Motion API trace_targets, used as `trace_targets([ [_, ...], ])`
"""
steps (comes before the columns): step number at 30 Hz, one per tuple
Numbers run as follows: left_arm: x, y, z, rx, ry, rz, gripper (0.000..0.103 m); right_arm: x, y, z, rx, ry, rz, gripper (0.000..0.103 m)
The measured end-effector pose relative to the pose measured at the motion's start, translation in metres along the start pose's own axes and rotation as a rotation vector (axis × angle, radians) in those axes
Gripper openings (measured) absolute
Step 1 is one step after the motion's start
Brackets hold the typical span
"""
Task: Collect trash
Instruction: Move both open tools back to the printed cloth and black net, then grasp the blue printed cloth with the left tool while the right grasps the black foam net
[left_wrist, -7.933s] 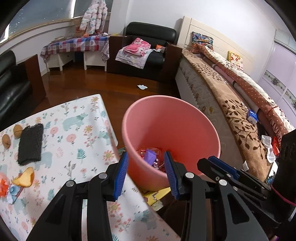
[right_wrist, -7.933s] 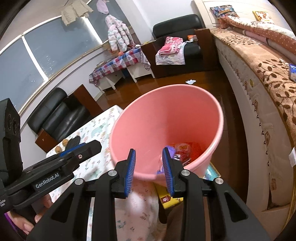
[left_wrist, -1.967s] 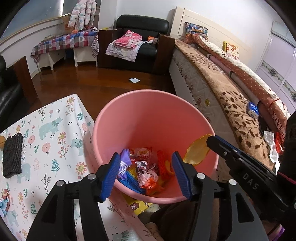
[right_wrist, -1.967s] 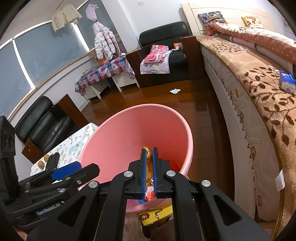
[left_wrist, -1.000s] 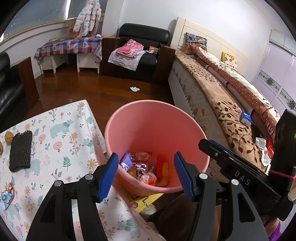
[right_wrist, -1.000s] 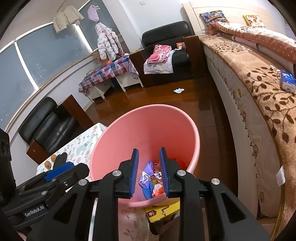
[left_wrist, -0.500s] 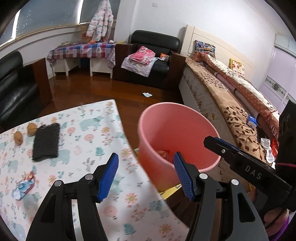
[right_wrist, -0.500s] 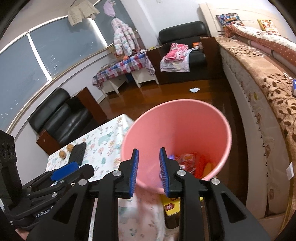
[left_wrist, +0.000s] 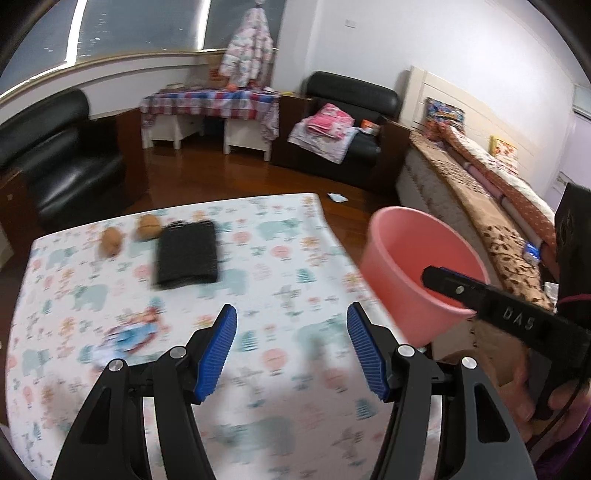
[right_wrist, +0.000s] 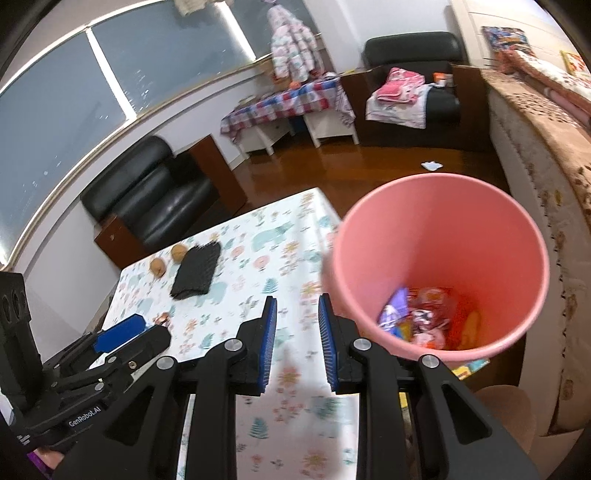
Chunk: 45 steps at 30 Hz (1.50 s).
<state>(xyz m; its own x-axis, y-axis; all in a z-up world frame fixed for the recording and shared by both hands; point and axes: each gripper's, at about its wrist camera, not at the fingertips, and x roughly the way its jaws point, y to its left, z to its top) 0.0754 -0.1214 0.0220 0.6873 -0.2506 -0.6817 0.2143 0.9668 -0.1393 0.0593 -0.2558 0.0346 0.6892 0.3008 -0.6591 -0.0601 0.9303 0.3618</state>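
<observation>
A pink bucket (left_wrist: 402, 240) (right_wrist: 424, 225) stands off the right edge of the table and holds several wrappers (right_wrist: 421, 321). A blue and red wrapper (left_wrist: 127, 334) lies on the floral tablecloth (left_wrist: 258, 280), left of my left gripper (left_wrist: 291, 343), which is open and empty above the cloth. My right gripper (right_wrist: 295, 339) is open and empty over the table's edge, just left of the bucket. Two brown round pieces (left_wrist: 110, 242) and a black mesh piece (left_wrist: 186, 254) lie at the far side of the table; they also show in the right wrist view (right_wrist: 195, 271).
A black sofa (left_wrist: 62, 155) stands beyond the table on the left. A bed (left_wrist: 491, 206) runs along the right, close to the bucket. A paper scrap (right_wrist: 431, 165) lies on the wooden floor. A yellow box (right_wrist: 469, 367) lies under the bucket.
Both grippers have swung left from the bucket toward the table. The bucket now sits further right in both views. More of the tablecloth and the wrapper on it show.
</observation>
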Motion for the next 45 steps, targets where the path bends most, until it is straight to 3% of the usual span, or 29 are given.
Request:
trace_targets([
  [13,-0.024,0.115,-0.033,-0.141,-0.001,0.135,0.061,0.056,0.072,0.000,-0.107,0.098,0.112,0.024],
  [28,0.032,0.156,-0.030,-0.127,0.082,0.070,0.061,0.115,0.113,0.010,-0.157,0.177,0.179,0.024],
  [30,0.037,0.158,-0.030,-0.136,0.085,0.059,0.055,0.125,0.115,0.015,-0.146,0.181,0.180,0.024],
  [35,0.045,0.158,-0.032,-0.141,0.103,0.043,0.026,0.149,0.117,0.023,-0.128,0.204,0.171,0.025],
  [38,0.041,0.158,-0.031,-0.152,0.085,0.020,0.009,0.159,0.118,0.023,-0.128,0.207,0.161,0.034],
  [45,0.030,0.158,-0.035,-0.174,0.060,0.012,0.005,0.180,0.121,0.025,-0.124,0.216,0.130,0.039],
])
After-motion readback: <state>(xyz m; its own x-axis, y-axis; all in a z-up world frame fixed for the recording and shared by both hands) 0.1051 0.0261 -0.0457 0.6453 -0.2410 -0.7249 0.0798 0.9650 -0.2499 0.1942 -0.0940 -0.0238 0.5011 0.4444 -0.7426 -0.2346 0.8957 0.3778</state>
